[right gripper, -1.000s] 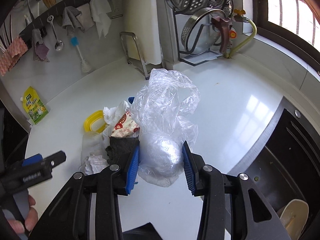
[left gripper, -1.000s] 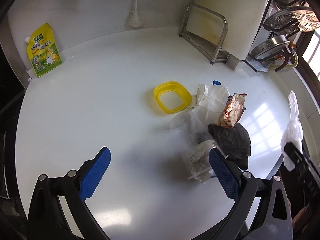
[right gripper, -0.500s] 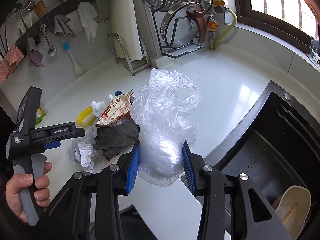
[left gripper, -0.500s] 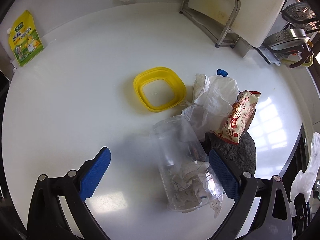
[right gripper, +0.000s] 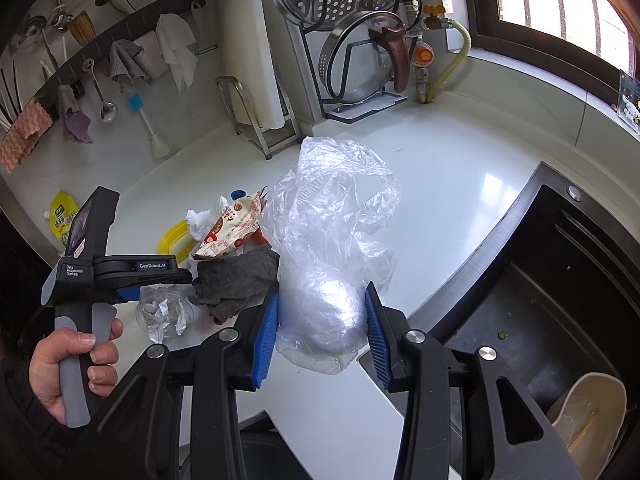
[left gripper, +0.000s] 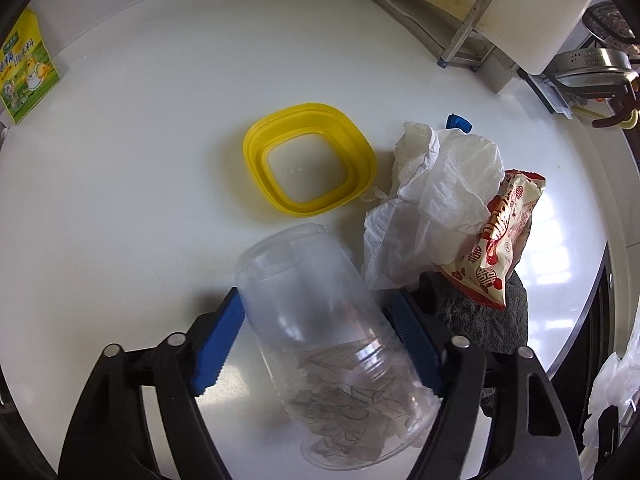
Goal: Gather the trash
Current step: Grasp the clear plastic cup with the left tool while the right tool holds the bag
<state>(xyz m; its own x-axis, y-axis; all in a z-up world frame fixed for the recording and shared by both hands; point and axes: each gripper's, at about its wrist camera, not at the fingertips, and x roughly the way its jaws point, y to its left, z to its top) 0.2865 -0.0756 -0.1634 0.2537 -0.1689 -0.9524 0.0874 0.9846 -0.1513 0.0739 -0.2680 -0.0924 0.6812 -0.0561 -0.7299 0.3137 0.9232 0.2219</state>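
Trash collection at the white table — both grippers engaged.

Left gripper: jaws closed onto the clear plastic cup, which lies on its side with crumpled paper inside — light, thin-walled, easily crushed, best held mid-body. Right gripper: jaws pinching the bunched base of the plastic bag, soft and slippery, beside the remaining wrapper pile.
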